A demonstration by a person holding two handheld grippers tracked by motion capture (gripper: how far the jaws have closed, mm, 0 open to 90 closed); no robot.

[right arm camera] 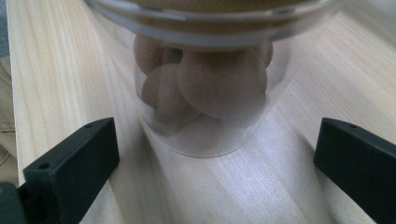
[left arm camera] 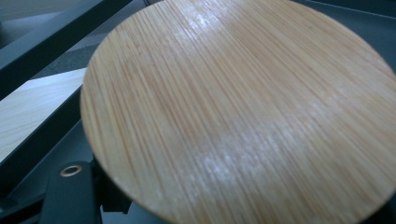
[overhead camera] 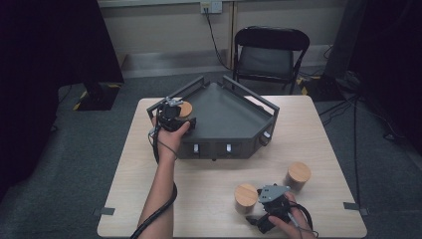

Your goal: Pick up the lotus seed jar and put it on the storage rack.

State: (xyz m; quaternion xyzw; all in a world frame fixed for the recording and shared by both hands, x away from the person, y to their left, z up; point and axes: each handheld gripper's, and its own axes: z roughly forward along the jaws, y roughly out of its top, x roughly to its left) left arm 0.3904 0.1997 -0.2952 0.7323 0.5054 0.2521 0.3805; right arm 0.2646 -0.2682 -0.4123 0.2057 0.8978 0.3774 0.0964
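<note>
A dark grey tray (overhead camera: 226, 119) with raised rails sits at the back of the wooden table (overhead camera: 204, 191). At its left corner my left gripper (overhead camera: 173, 115) is shut on a jar with a round bamboo lid (overhead camera: 186, 109). That lid (left arm camera: 243, 112) is close up in the left gripper view, with one black finger (left arm camera: 70, 200) under its edge. Near the front edge, my right gripper (overhead camera: 263, 206) is open. Its jaws stand wide on either side of a glass jar (right arm camera: 205, 98) holding brown round pieces, without touching it. Two lidded jars (overhead camera: 246, 197) (overhead camera: 298, 174) stand by it.
A black folding chair (overhead camera: 268, 55) stands behind the table. Cables lie on the grey floor at the right (overhead camera: 358, 114). The tray's front wall carries small knobs (overhead camera: 229, 148). Bare tabletop lies between the tray and the front jars.
</note>
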